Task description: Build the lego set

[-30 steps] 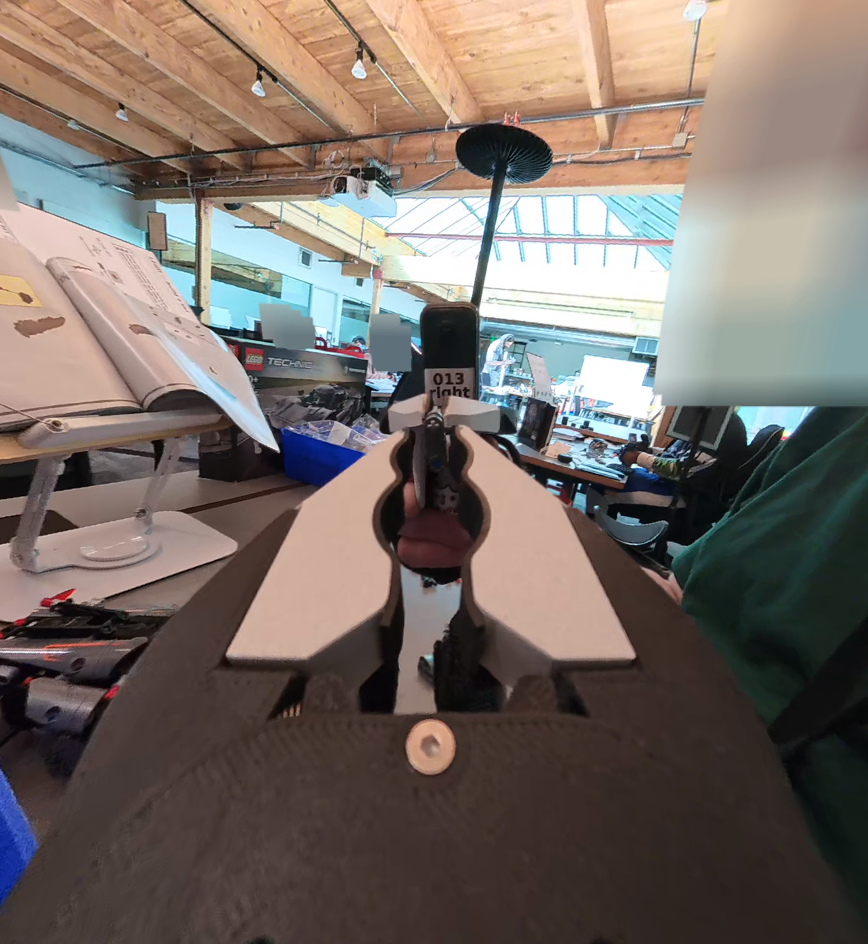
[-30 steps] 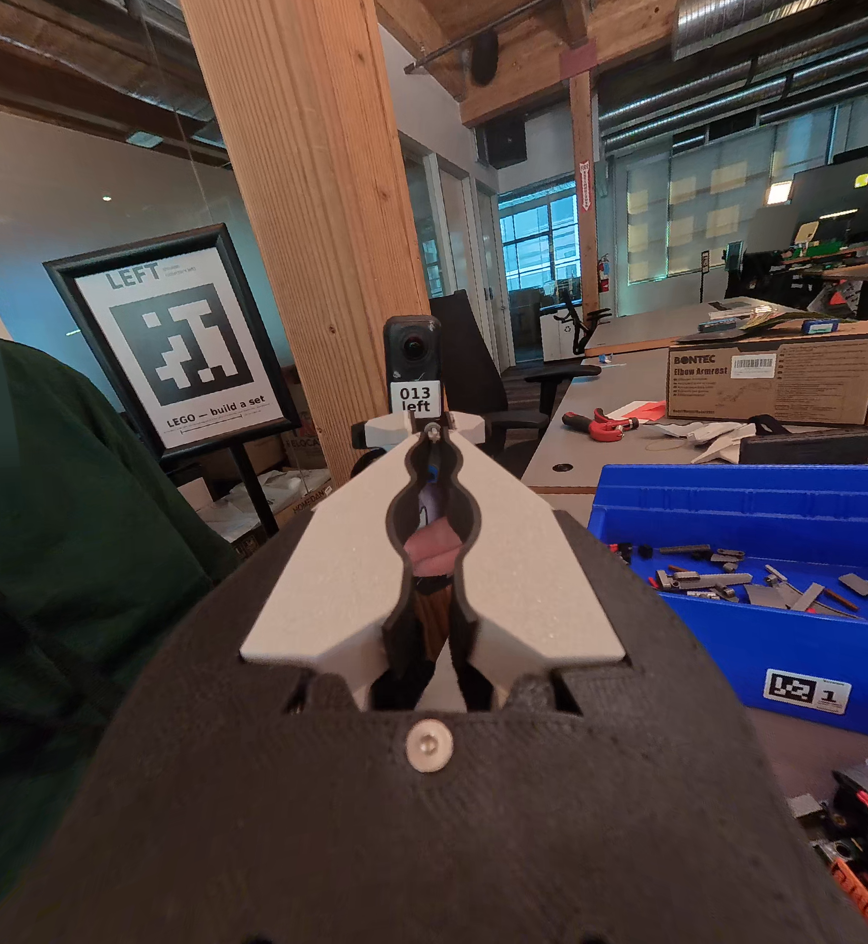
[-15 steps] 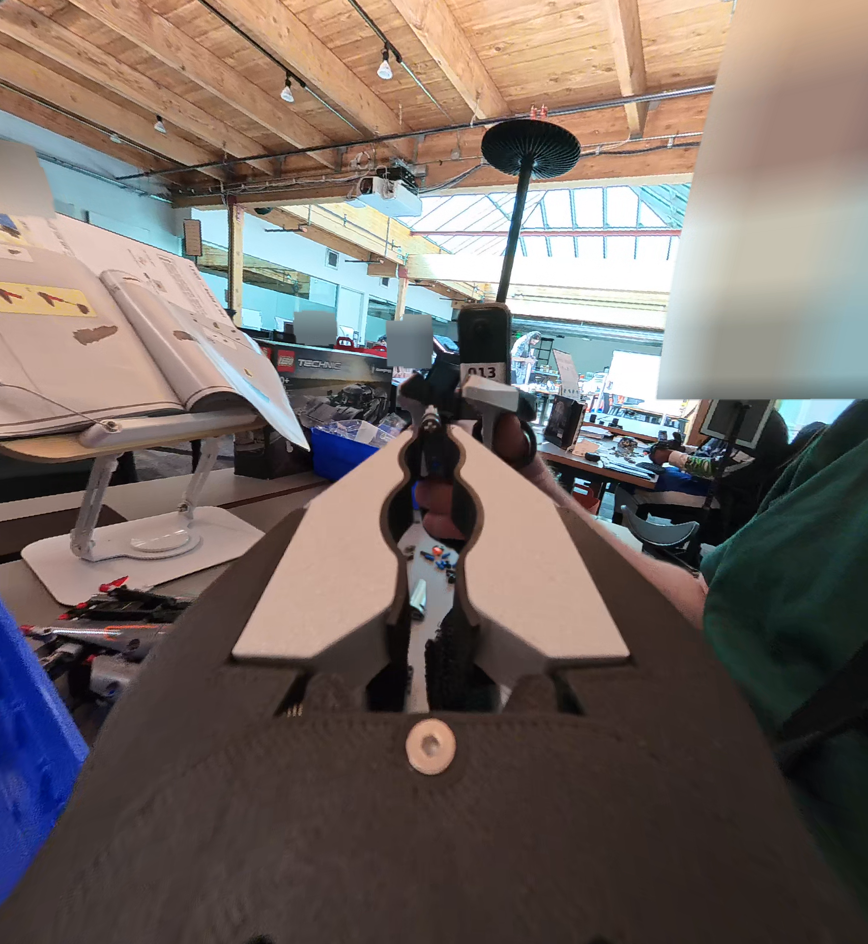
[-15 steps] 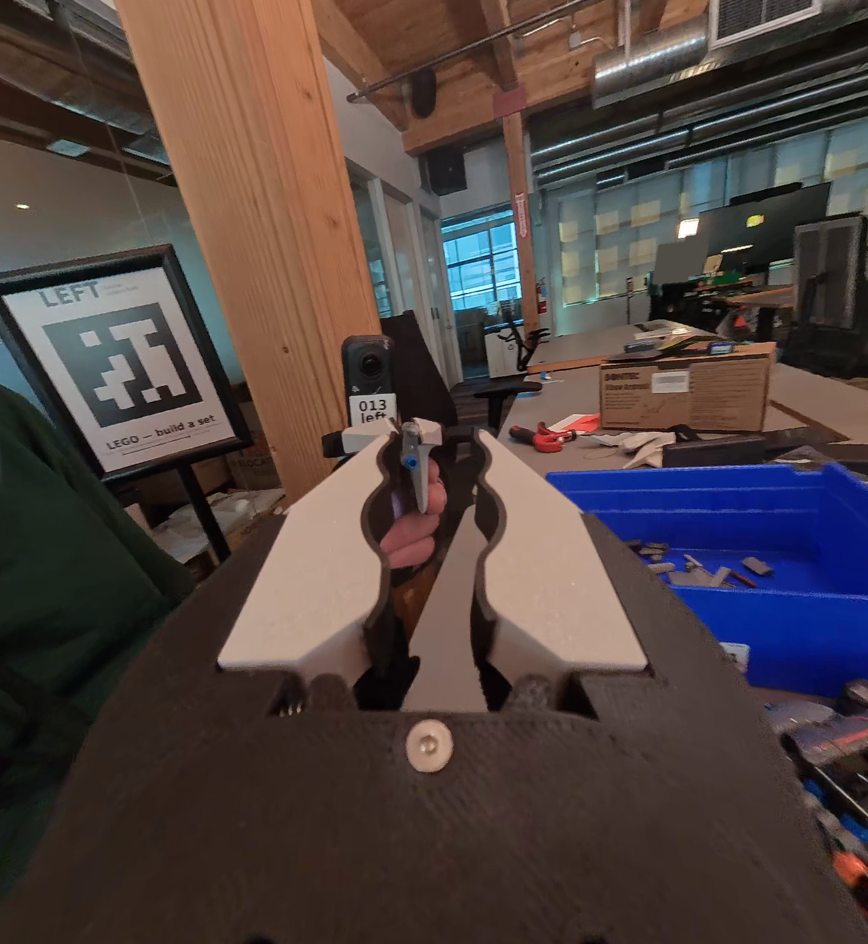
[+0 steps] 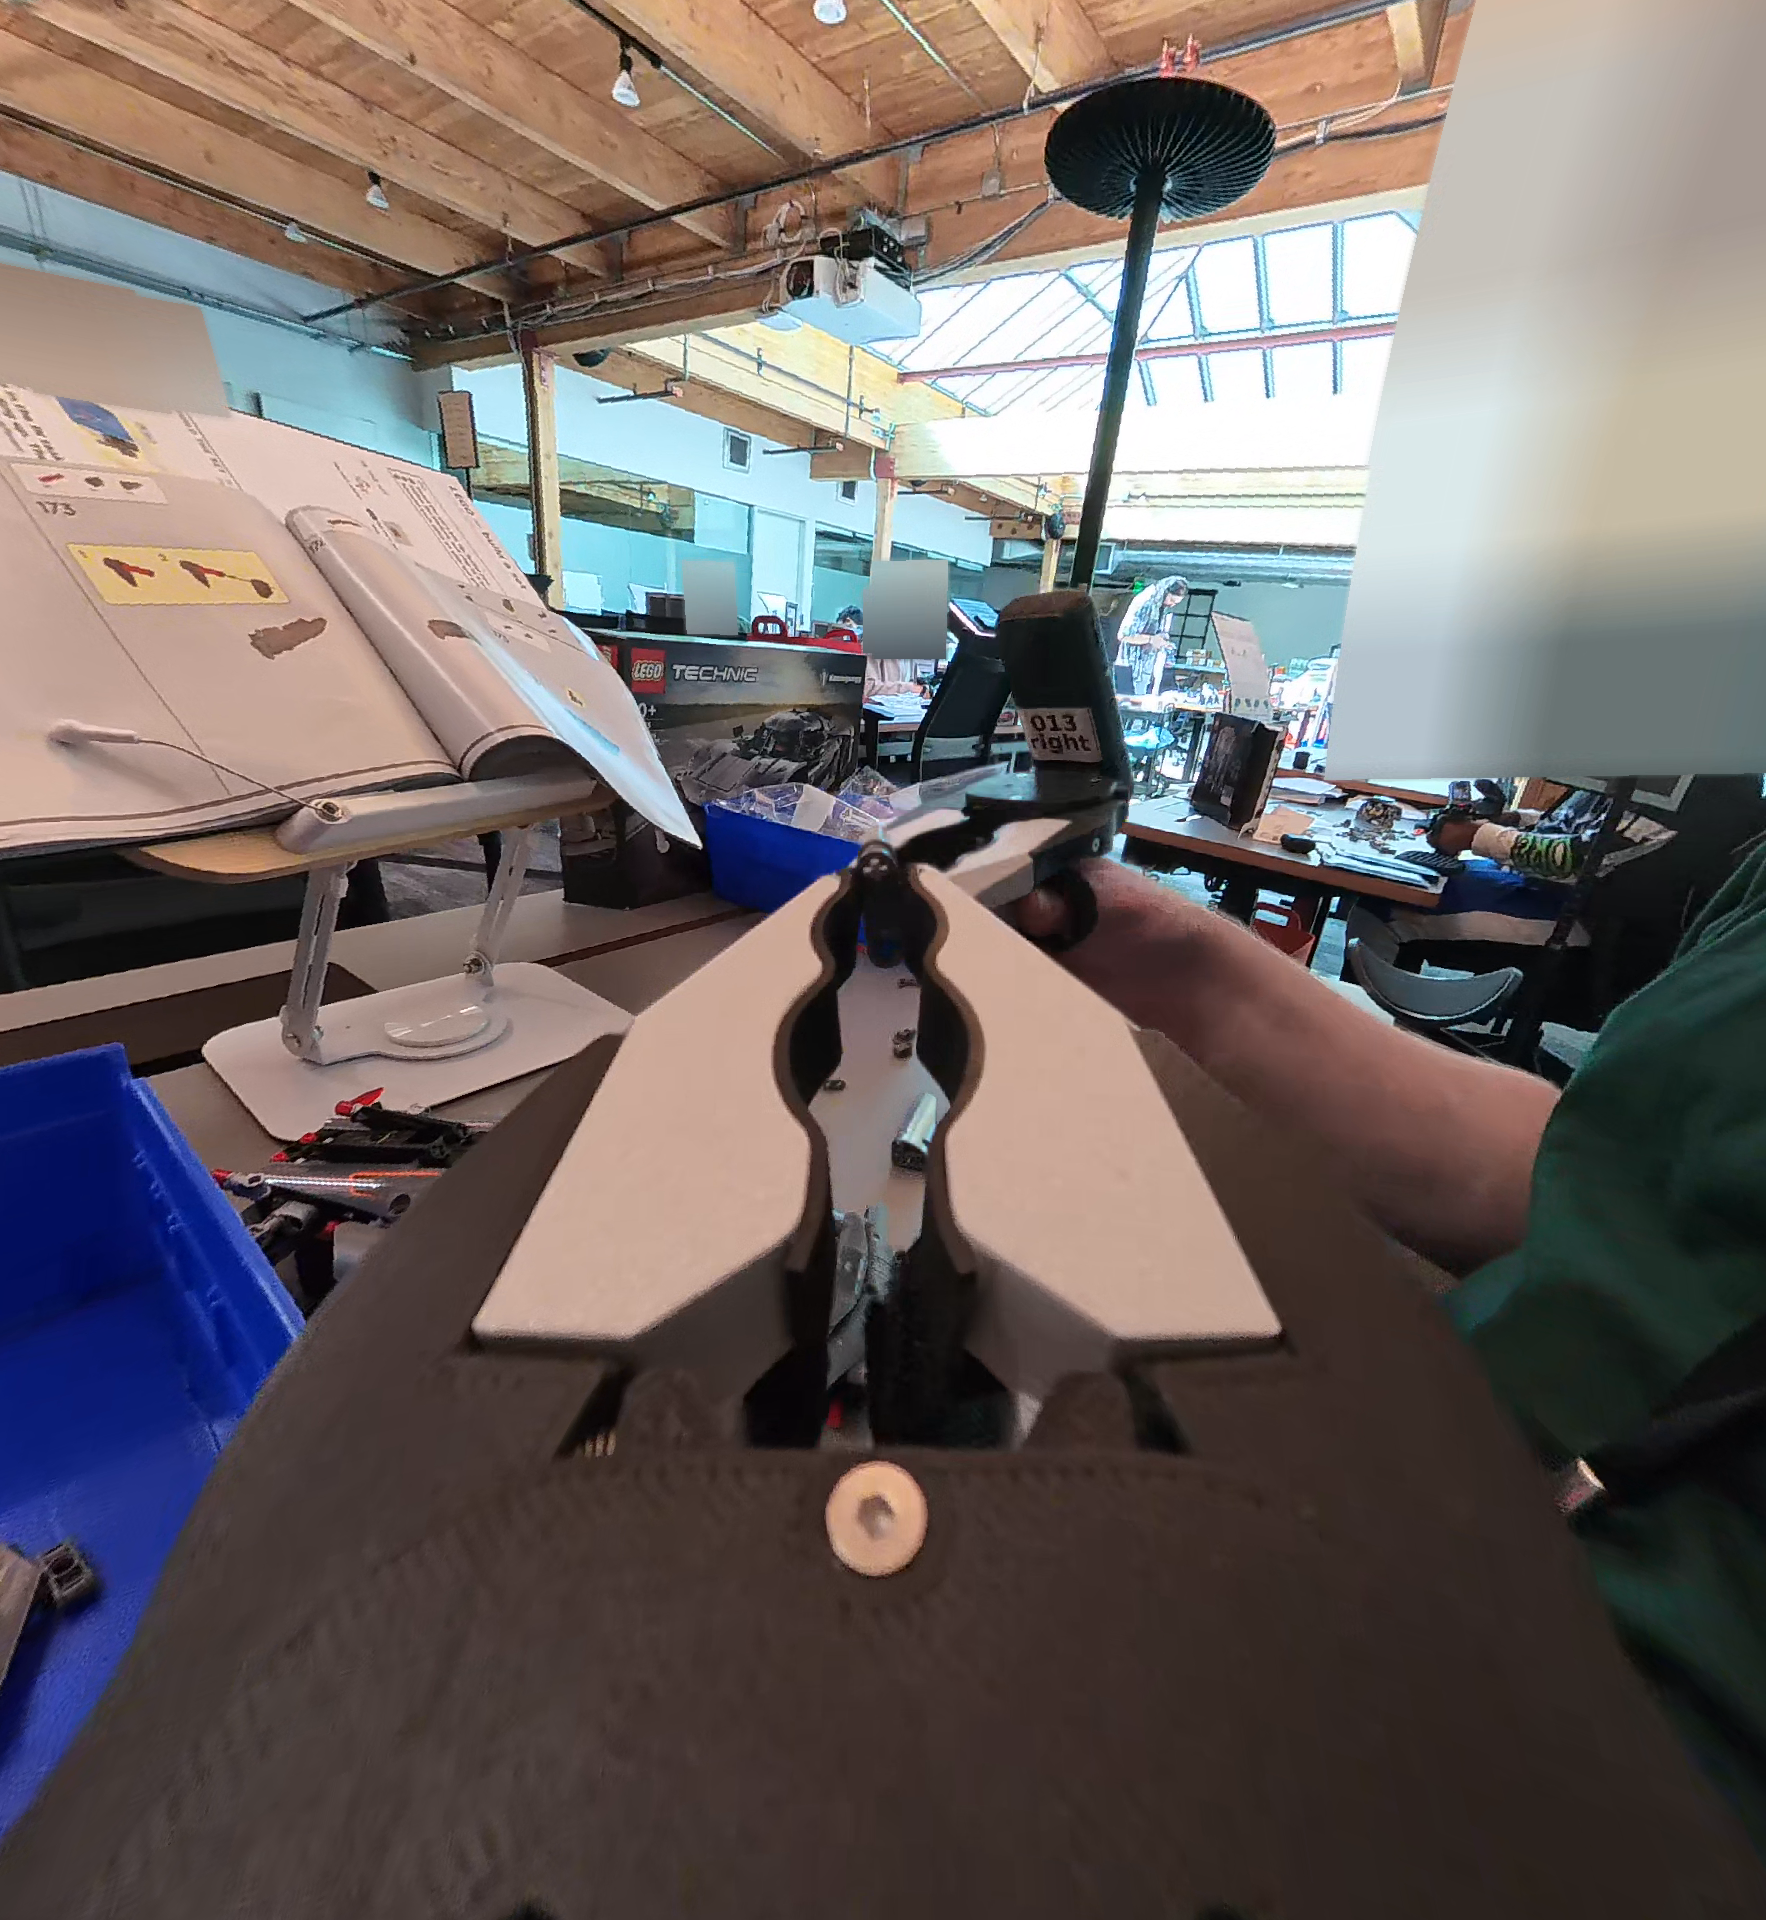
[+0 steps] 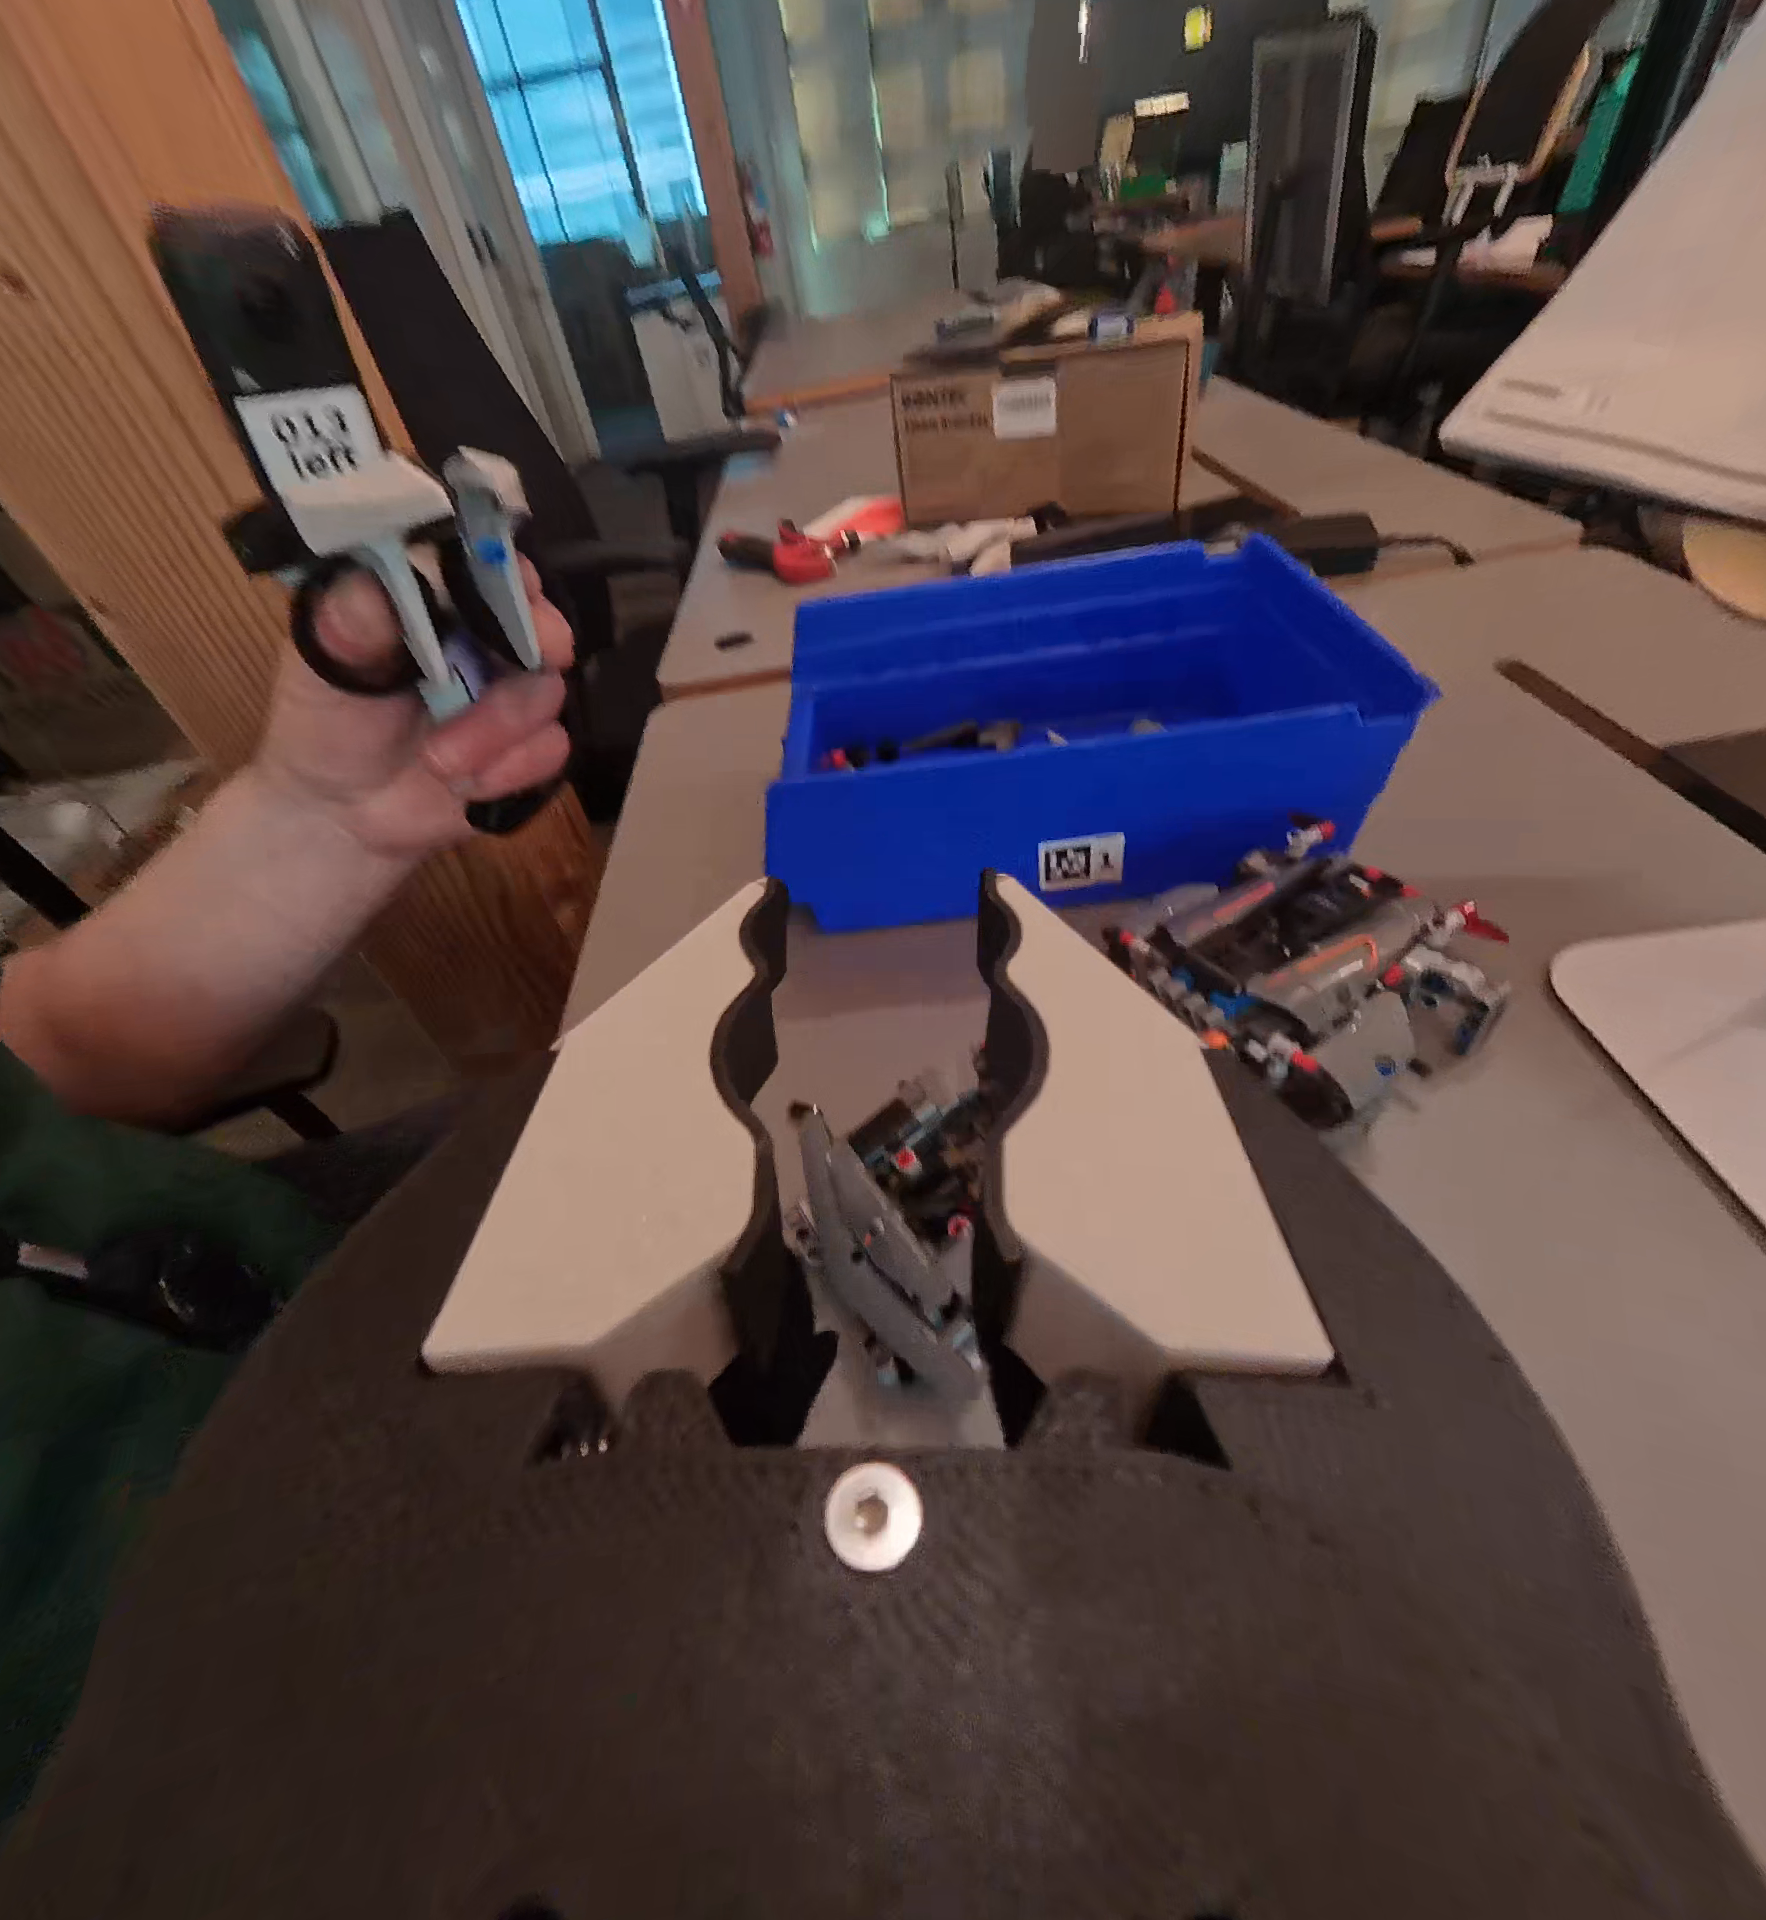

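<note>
Lying on the grey table, long grey-black lego model (image 6: 1305, 987) with orange-red accents, right tool (image 6: 877, 914) spread wide, left tool (image 5: 884, 883) pinching a small blue-tipped piece (image 5: 881, 902)

Right gripper (image 6: 877, 914): jaws standing apart, hovering over a small grey and black lego sub-assembly (image 6: 884, 1236) lying on the grey worktop (image 6: 1481, 1299). Larger lego model (image 6: 1305, 987): resting just right of the gripper, near the blue bin (image 6: 1087, 717) holding loose parts. Left gripper (image 6: 479, 634): being held up at the left, pinching a small grey piece with a blue pin (image 6: 487, 545).
</note>
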Demonstrator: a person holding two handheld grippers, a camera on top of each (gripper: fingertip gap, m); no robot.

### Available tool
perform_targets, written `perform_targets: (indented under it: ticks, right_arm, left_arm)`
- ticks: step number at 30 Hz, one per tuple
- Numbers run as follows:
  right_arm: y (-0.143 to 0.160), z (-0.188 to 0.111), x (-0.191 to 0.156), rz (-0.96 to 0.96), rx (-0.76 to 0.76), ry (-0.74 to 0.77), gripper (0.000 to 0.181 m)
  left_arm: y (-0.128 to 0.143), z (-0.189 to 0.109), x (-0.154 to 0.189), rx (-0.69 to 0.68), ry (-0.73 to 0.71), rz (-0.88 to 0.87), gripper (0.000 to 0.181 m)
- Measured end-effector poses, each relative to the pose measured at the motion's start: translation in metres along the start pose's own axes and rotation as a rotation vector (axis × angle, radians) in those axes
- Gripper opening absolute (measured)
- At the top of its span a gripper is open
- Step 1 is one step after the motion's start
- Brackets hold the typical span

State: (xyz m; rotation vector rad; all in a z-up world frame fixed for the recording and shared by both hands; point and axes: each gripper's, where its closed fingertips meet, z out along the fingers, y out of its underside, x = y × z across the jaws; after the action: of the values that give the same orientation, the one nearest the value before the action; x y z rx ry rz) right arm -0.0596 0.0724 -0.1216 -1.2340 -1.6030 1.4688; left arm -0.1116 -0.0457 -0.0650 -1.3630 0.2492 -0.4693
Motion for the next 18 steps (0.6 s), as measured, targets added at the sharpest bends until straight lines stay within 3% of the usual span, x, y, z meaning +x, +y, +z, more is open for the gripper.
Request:
perform_targets:
  ticks: [4, 8, 11, 14, 18]
  right_arm:
    - [0.019, -0.011, 0.007, 0.022, -0.065, 0.043, 0.042]
    - [0.029, -0.034, 0.017, -0.011, -0.135, 0.125, 0.036]
    - [0.029, -0.04, 0.004, -0.038, -0.159, 0.094, 0.025]
    - [0.028, -0.035, -0.013, -0.065, -0.18, 0.063, 0.026]
    - [0.014, -0.056, 0.002, -0.105, -0.182, 0.232, 0.031]
  left_arm:
    - [0.003, -0.004, -0.001, -0.008, -0.011, 0.006, 0.005]
    - [0.007, -0.01, -0.004, -0.009, -0.022, 0.001, 0.005]
    - [0.011, -0.013, -0.006, -0.012, -0.029, -0.005, 0.005]
    - [0.013, -0.016, -0.007, -0.013, -0.036, -0.008, 0.005]
    - [0.016, -0.018, -0.003, -0.03, -0.037, 0.005, 0.005]
